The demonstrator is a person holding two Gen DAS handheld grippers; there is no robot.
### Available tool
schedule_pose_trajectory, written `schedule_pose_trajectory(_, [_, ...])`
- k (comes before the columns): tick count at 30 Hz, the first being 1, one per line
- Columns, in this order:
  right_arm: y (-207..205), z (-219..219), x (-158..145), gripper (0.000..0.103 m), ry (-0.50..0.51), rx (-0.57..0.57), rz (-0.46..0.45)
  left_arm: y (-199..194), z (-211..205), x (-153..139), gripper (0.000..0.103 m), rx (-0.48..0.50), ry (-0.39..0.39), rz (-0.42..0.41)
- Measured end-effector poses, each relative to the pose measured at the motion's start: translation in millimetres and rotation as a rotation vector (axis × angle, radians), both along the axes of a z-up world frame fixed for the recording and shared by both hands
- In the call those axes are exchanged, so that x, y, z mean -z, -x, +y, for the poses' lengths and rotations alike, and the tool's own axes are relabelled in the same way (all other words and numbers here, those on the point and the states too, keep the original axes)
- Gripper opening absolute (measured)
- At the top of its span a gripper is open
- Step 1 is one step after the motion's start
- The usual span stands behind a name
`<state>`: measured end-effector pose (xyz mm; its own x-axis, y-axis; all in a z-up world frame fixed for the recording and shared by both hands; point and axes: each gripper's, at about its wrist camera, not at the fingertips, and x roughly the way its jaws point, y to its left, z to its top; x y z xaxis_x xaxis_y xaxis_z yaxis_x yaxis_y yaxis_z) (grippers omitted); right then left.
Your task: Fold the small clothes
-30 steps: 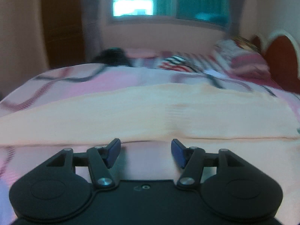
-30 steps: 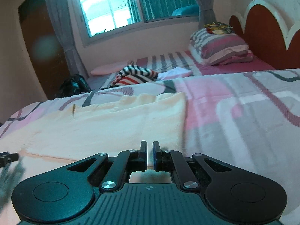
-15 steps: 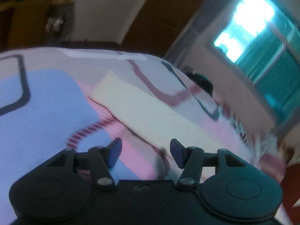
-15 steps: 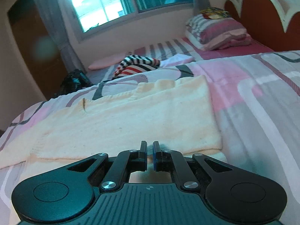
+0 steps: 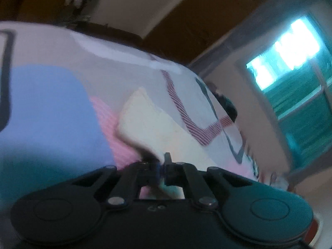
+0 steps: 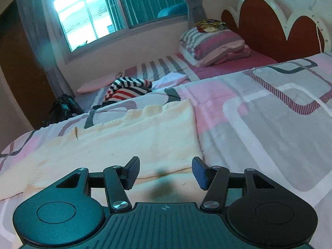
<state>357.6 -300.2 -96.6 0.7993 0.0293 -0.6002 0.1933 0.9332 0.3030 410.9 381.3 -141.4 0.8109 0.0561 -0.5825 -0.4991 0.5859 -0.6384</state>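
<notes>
A cream knit garment [image 6: 128, 139] lies spread flat on the patterned bedspread [image 6: 269, 112]. My right gripper [image 6: 165, 171] is open just above its near right hem, holding nothing. In the blurred, tilted left wrist view, a cream sleeve [image 5: 153, 128] of the garment runs across the bedspread [image 5: 51, 108]. My left gripper [image 5: 162, 167] is shut on the near edge of that sleeve.
A striped red, white and black garment [image 6: 126, 89] and a white cloth [image 6: 172, 78] lie further back. Stacked pillows [image 6: 213, 45] rest by the red headboard [image 6: 269, 33]. A dark bag [image 6: 62, 108] sits past the bed's left edge, below the window [image 6: 99, 16].
My left gripper swung left to the sleeve and closed on it. My right gripper let go of the hem and opened, and the garment's right side now lies flat.
</notes>
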Motion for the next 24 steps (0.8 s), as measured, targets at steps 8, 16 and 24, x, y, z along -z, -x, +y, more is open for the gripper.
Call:
schedule_pose_trajectory(8, [-0.1,-6.1,0.3,0.056,-0.048,0.017,-0.016,-51.4,-92.2,-61.0,0.002,0.275,-0.223,-0.092])
schedule_pose_trajectory(16, [2.3,-21.6,-4.7,0.056,-0.077,0.016,-0.037,-97.7,-257.1,-78.4,0.002,0.587,-0.350,-0.137])
schedule_pose_trajectory(24, [14.2,-43.2,-5.7,0.056,-0.122,0.019,-0.045,-99.7,-396.9,-48.8,0.002,0.857,-0.455,-0.073])
